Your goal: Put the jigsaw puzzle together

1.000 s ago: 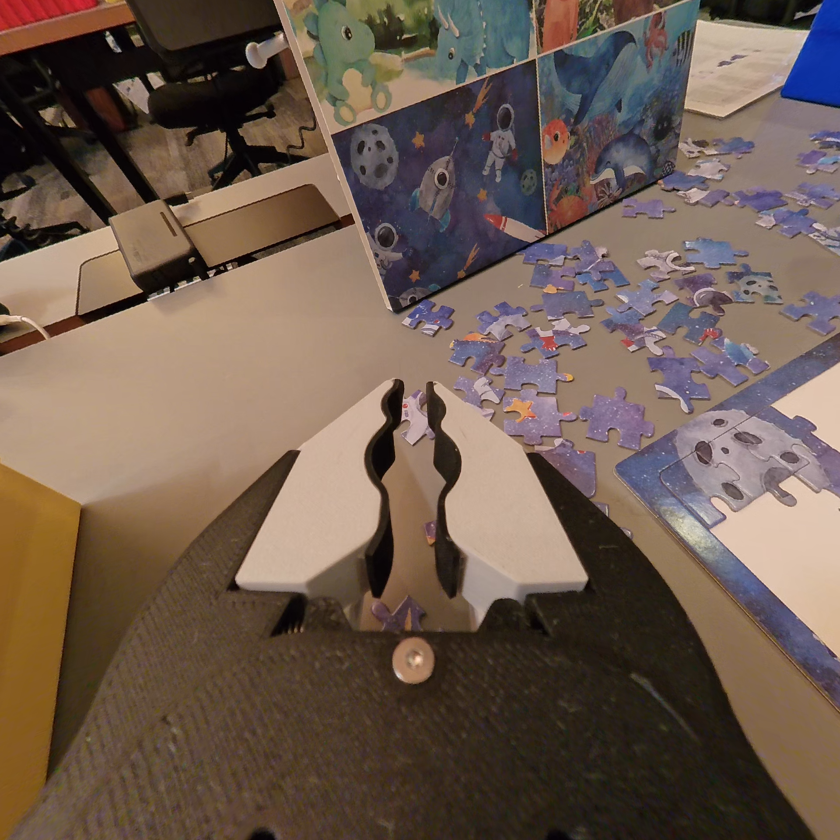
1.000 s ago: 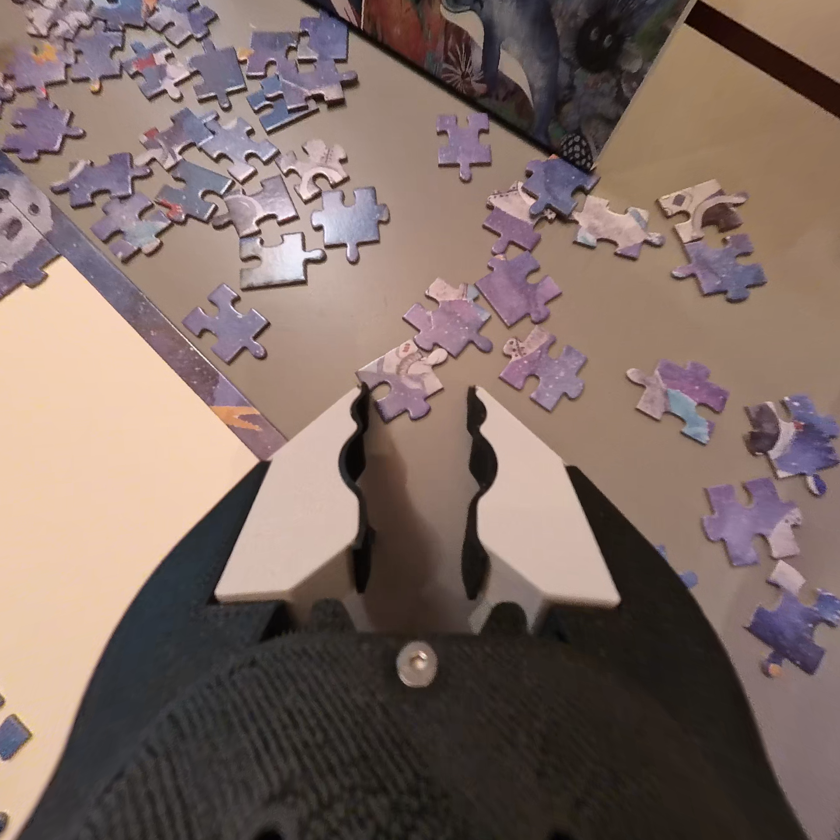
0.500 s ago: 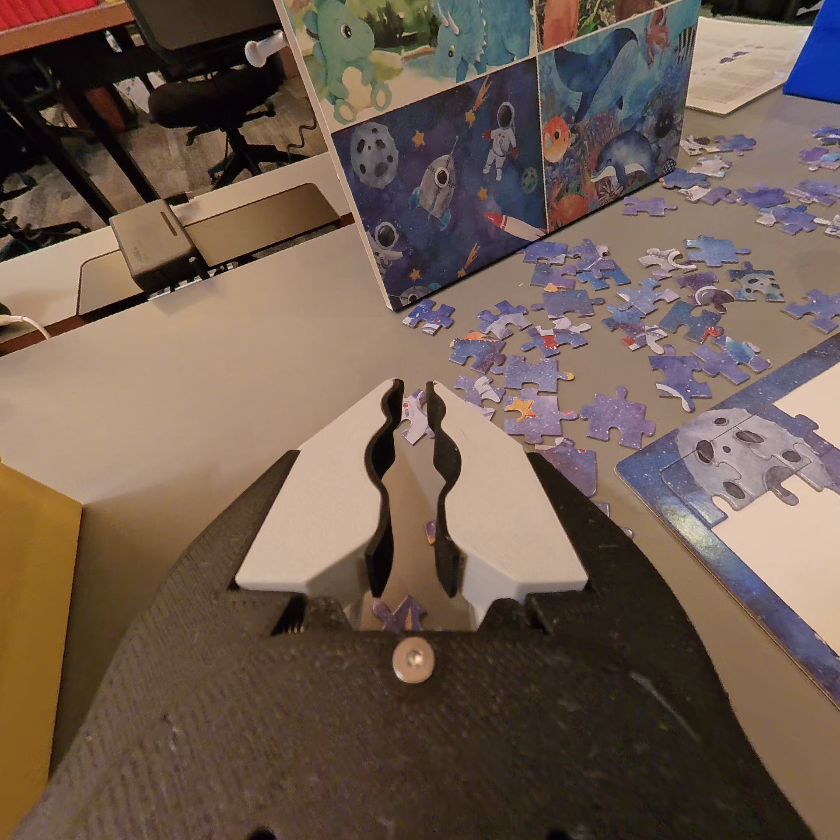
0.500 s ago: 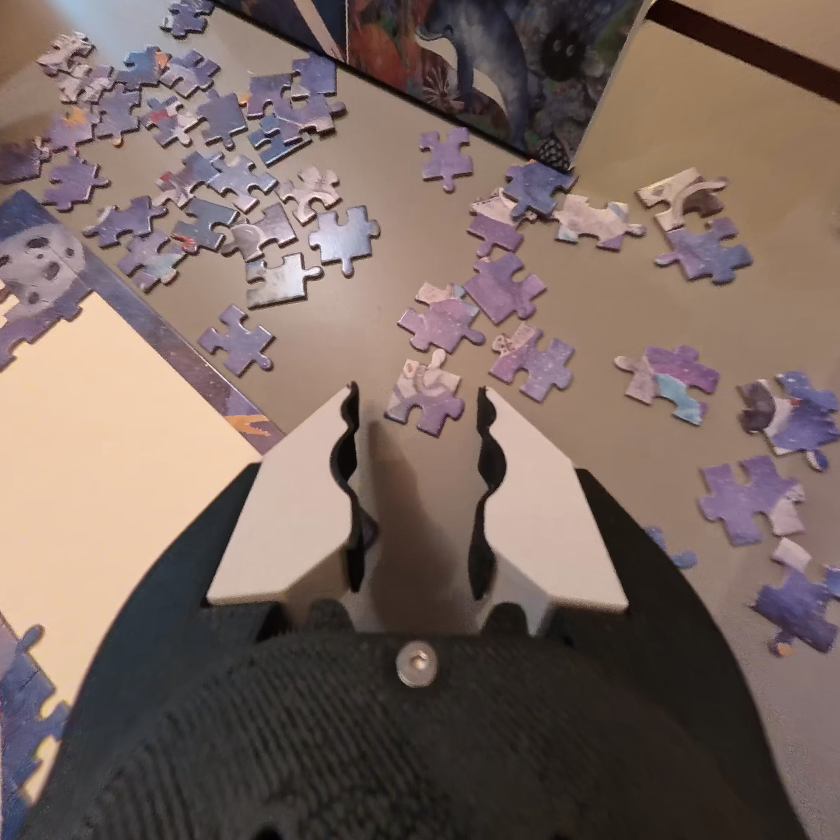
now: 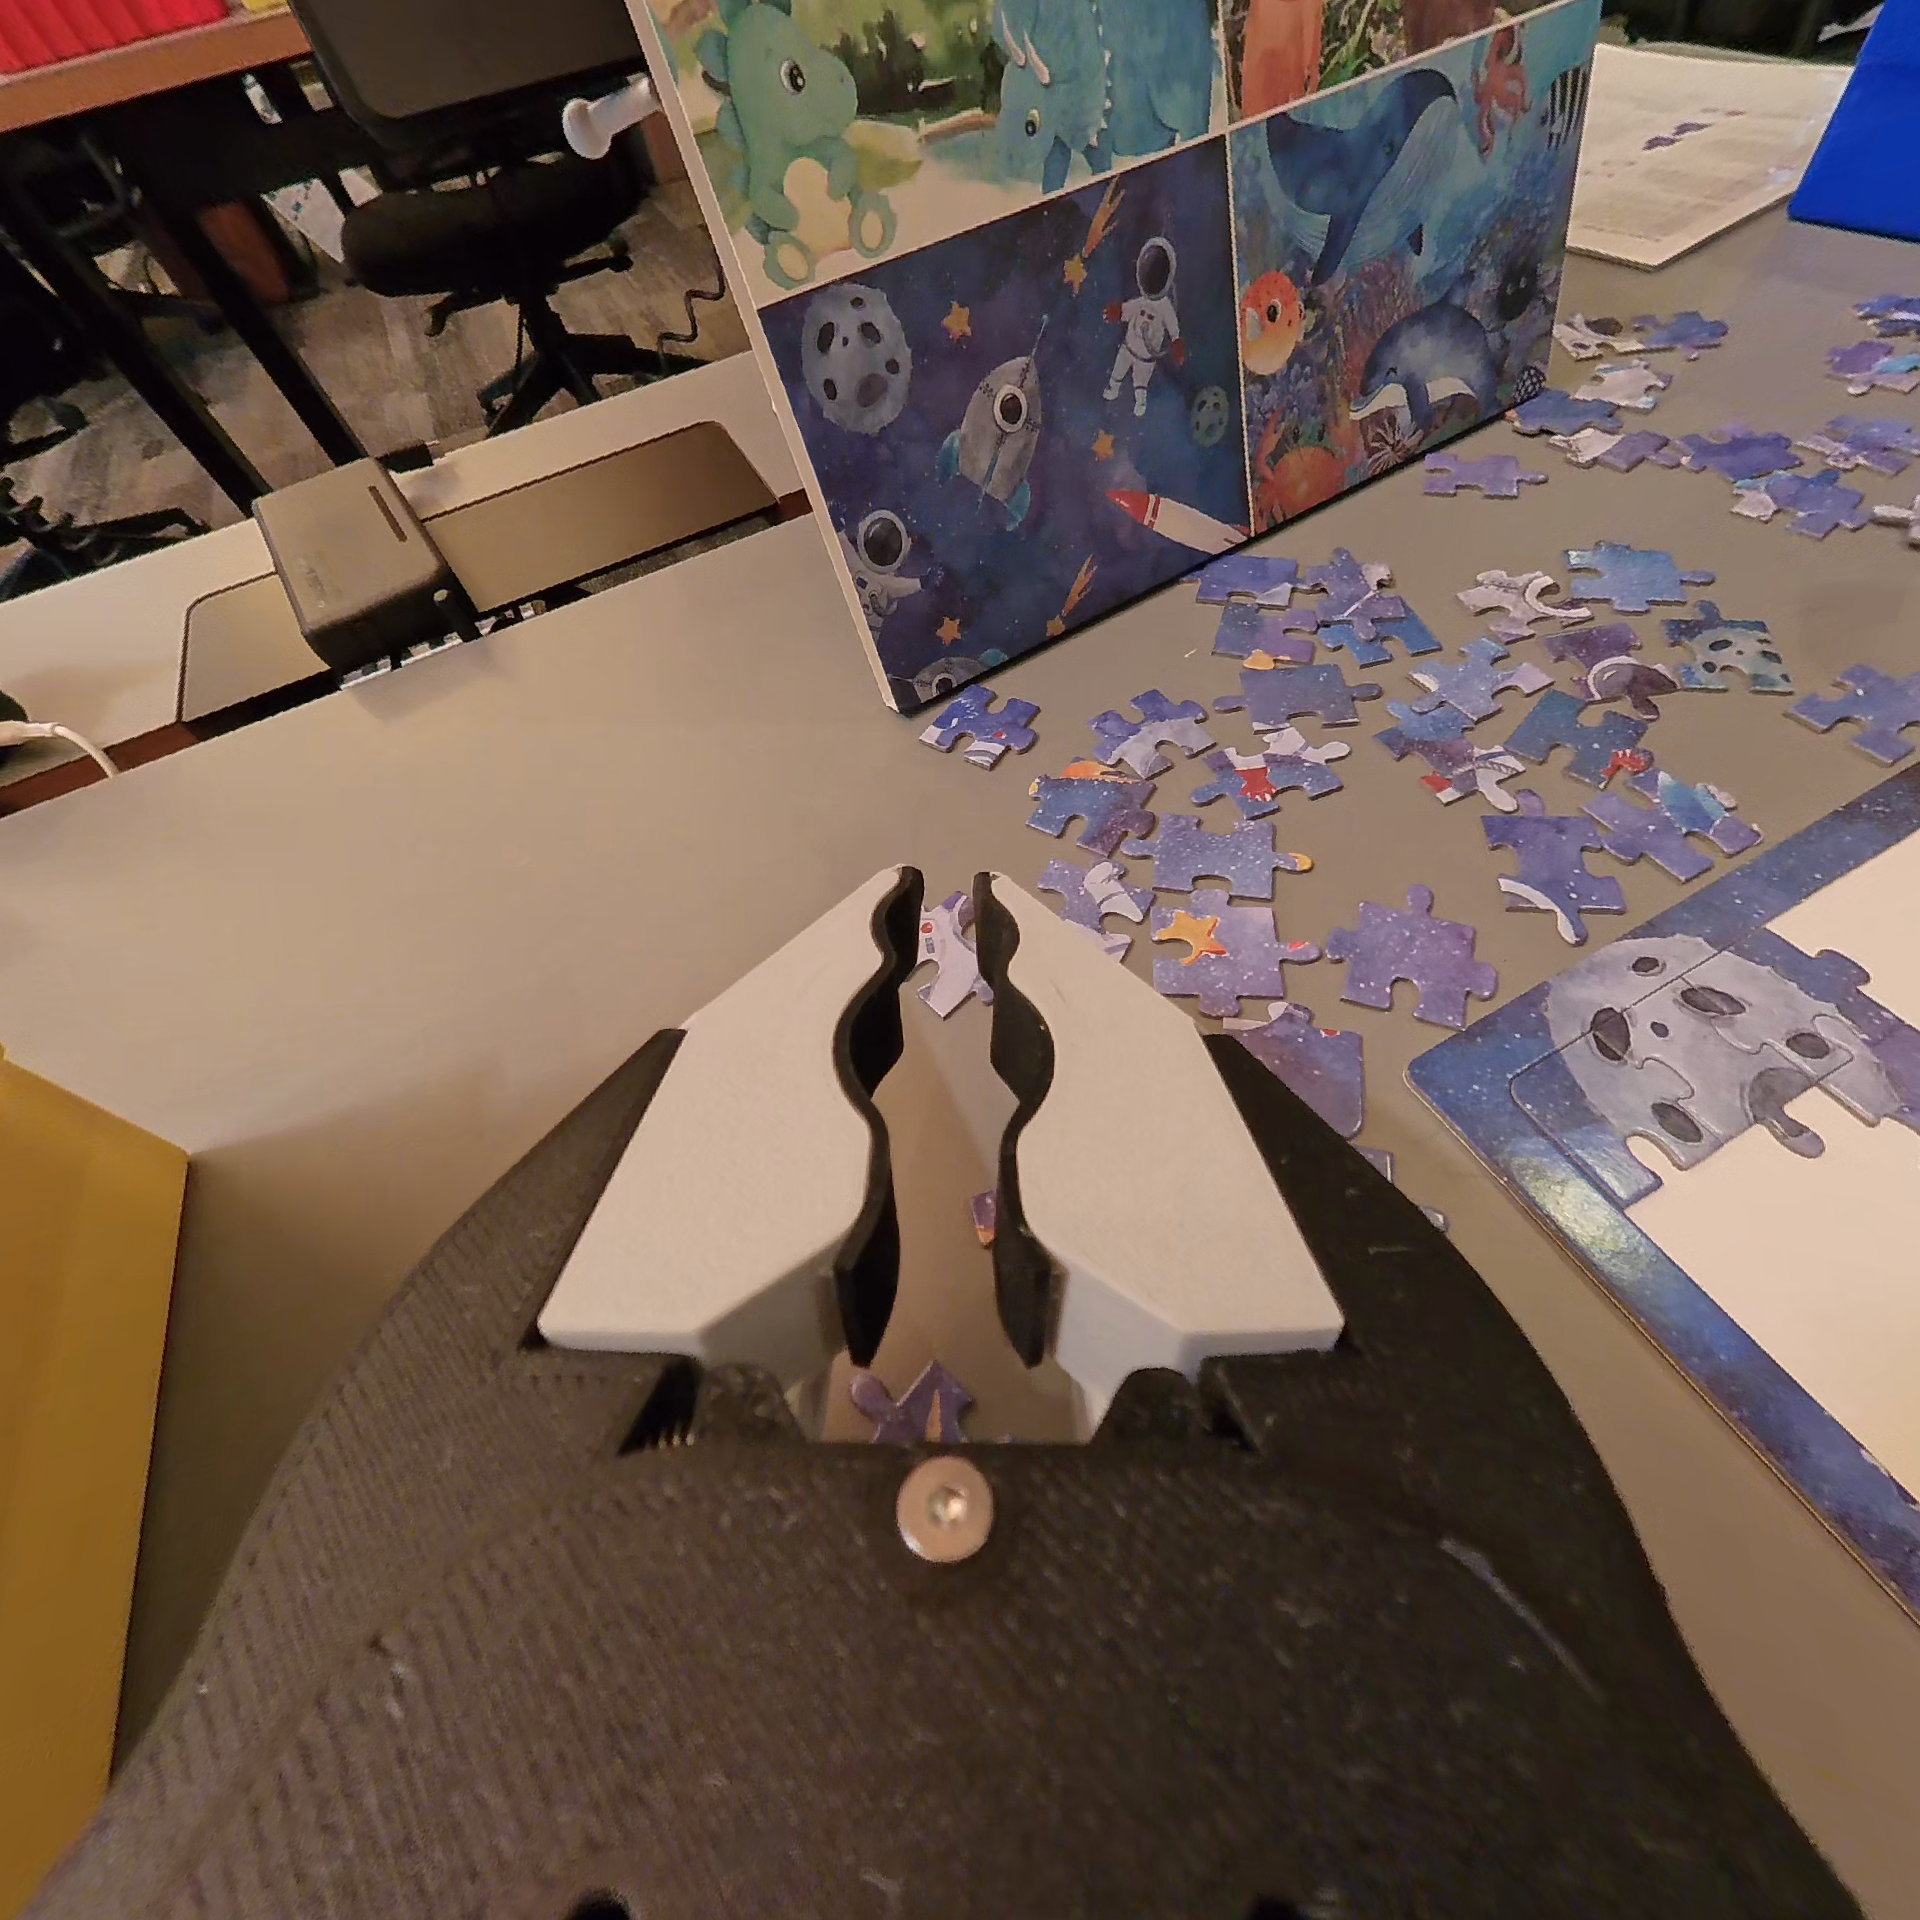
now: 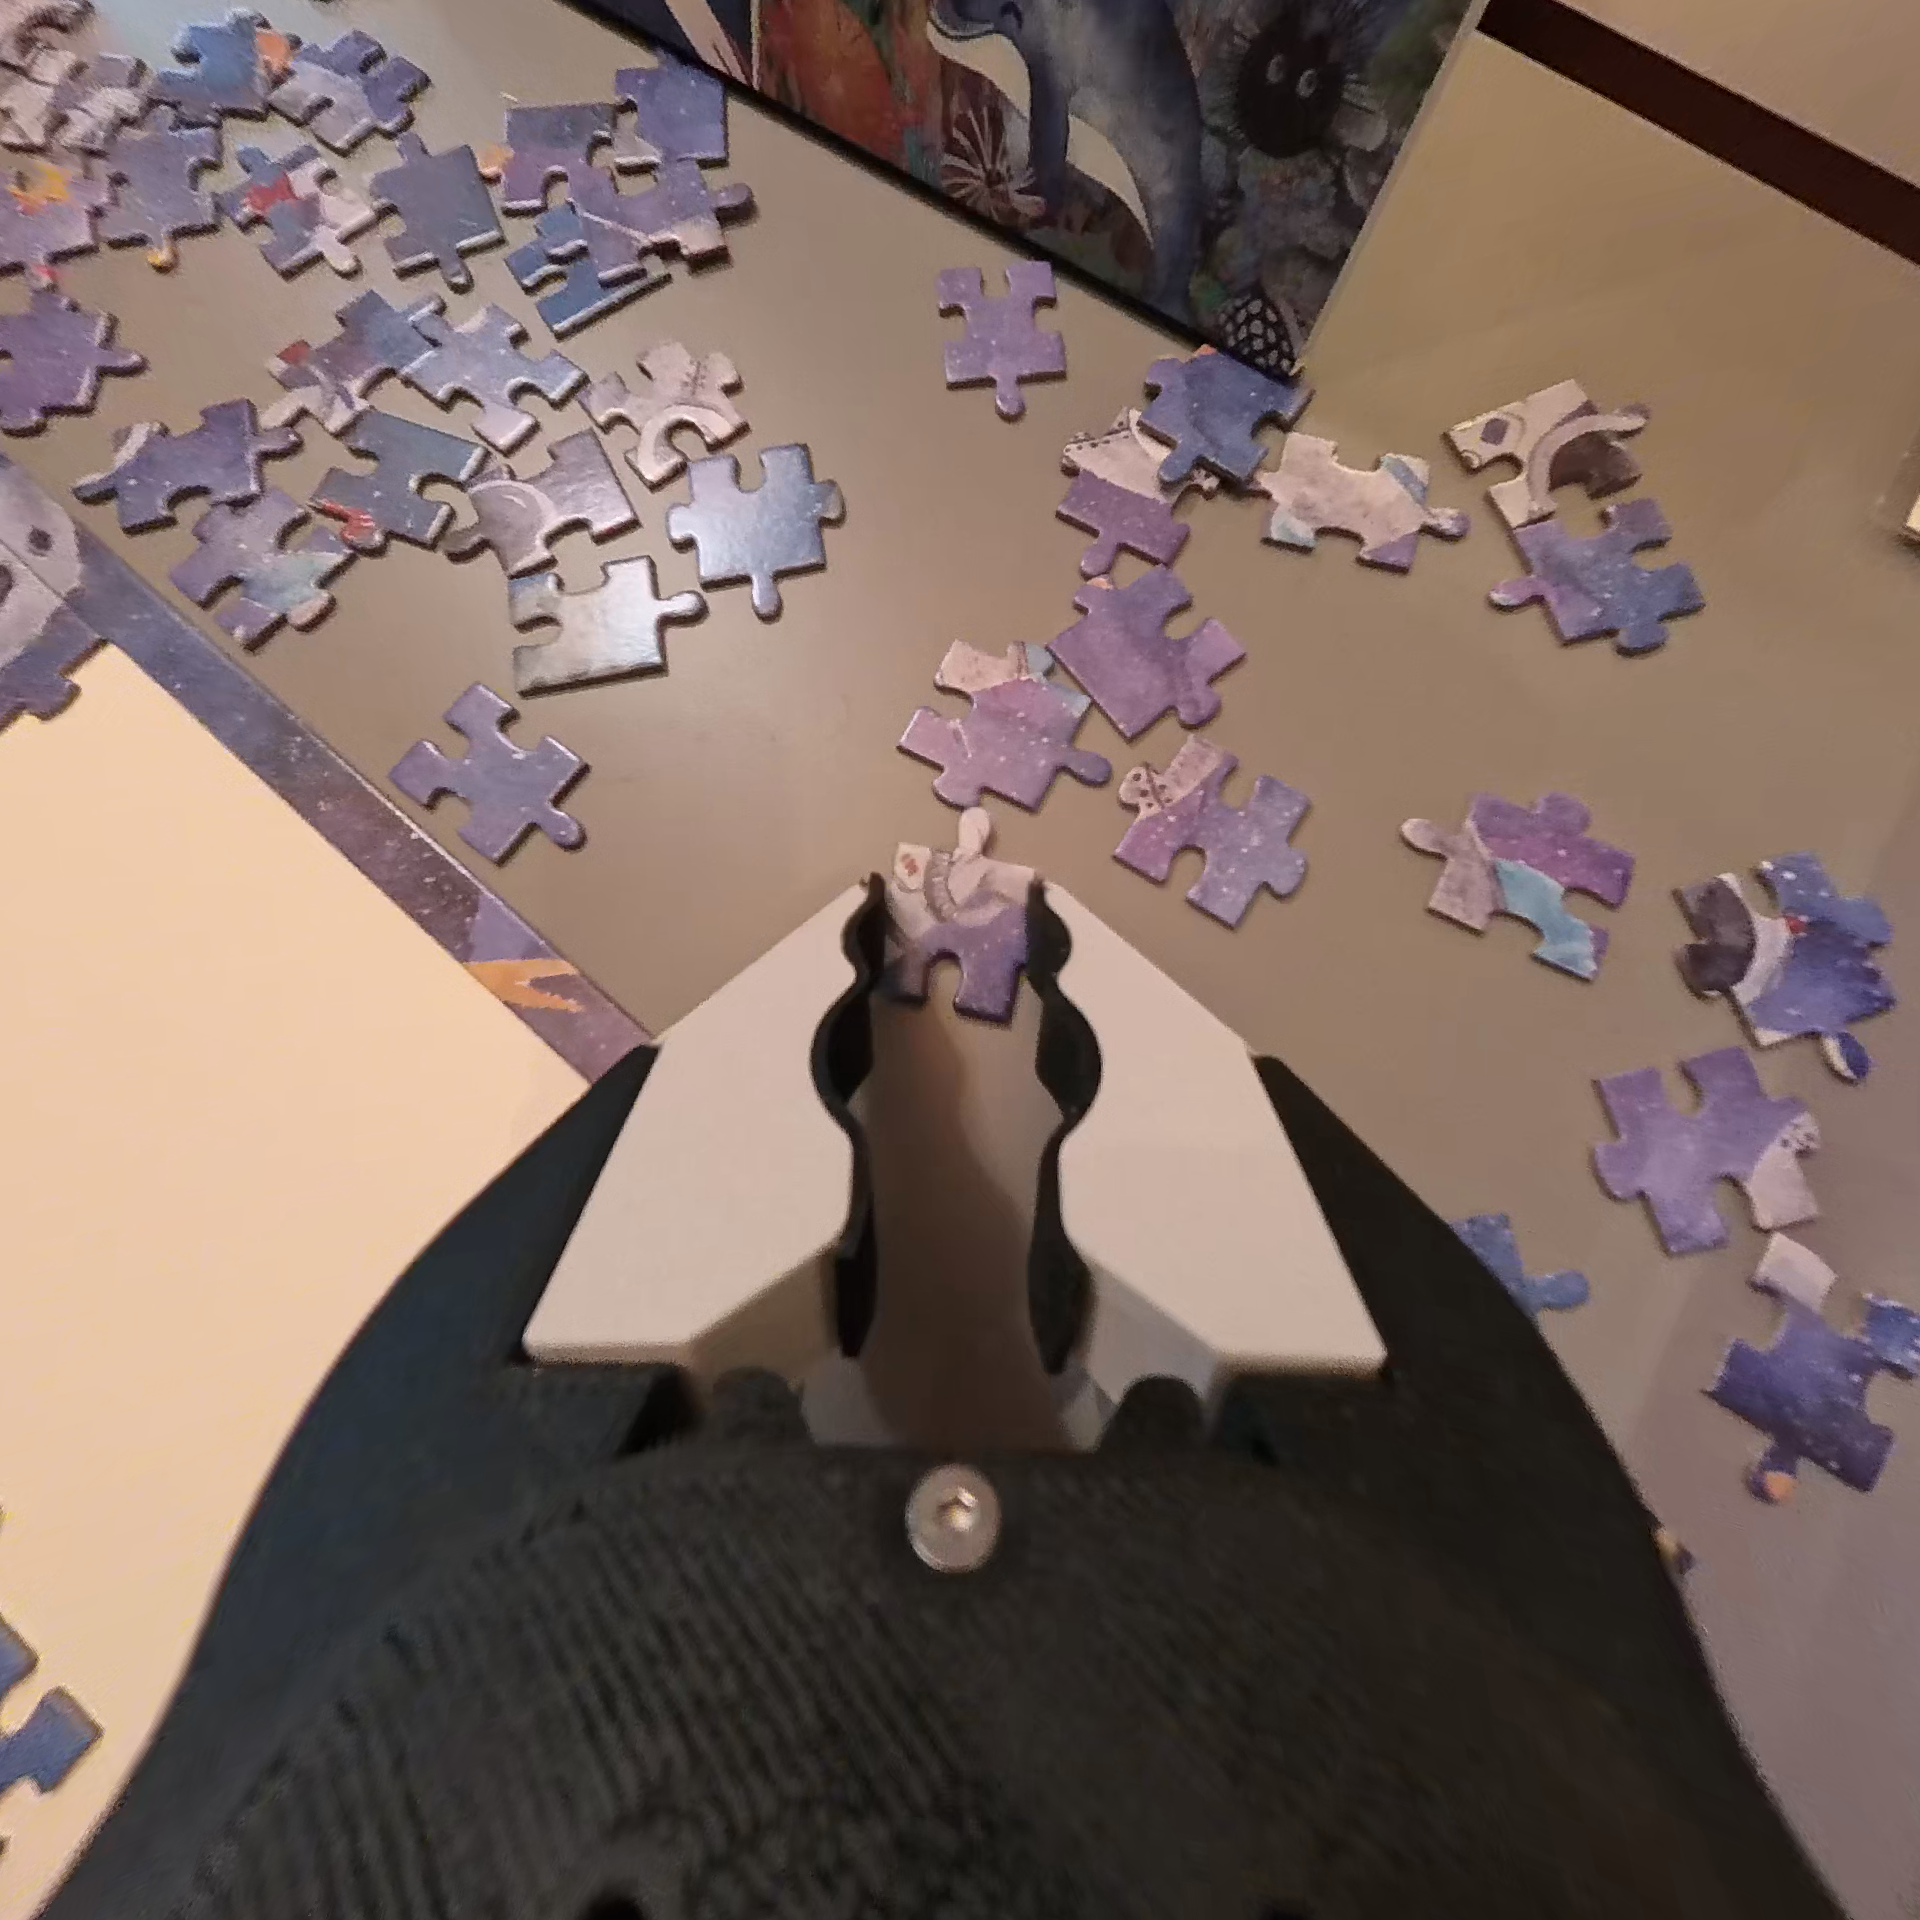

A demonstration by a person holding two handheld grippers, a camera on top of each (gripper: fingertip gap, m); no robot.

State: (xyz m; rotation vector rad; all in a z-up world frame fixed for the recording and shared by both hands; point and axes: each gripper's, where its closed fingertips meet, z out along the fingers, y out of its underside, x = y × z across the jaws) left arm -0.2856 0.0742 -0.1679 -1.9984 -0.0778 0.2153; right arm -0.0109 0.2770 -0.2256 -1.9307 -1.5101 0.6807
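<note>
Purple piece: purple-and-white puzzle piece (image 6: pixel 961 940) is sitting pinched between the right gripper (image 6: pixel 954 894) fingertips, low over the grey table (image 6: pixel 779 748).
Left gripper (image 5: pixel 948 881): jaws are standing narrowly parted, gripping nothing, above a white piece (image 5: pixel 948 956).
Surroundings: loose pieces (image 6: pixel 1210 821) are lying nearby, beside the puzzle frame (image 6: pixel 343 790).

Purple, white-speckled puzzle pieces (image 6: pixel 488 774) are lying on the grey-tan worktop (image 5: pixel 416 883). The box (image 5: pixel 1091 364) is showing blue space and sea pictures. The board (image 6: pixel 208 1039) is showing cream inside a starry blue border.
</note>
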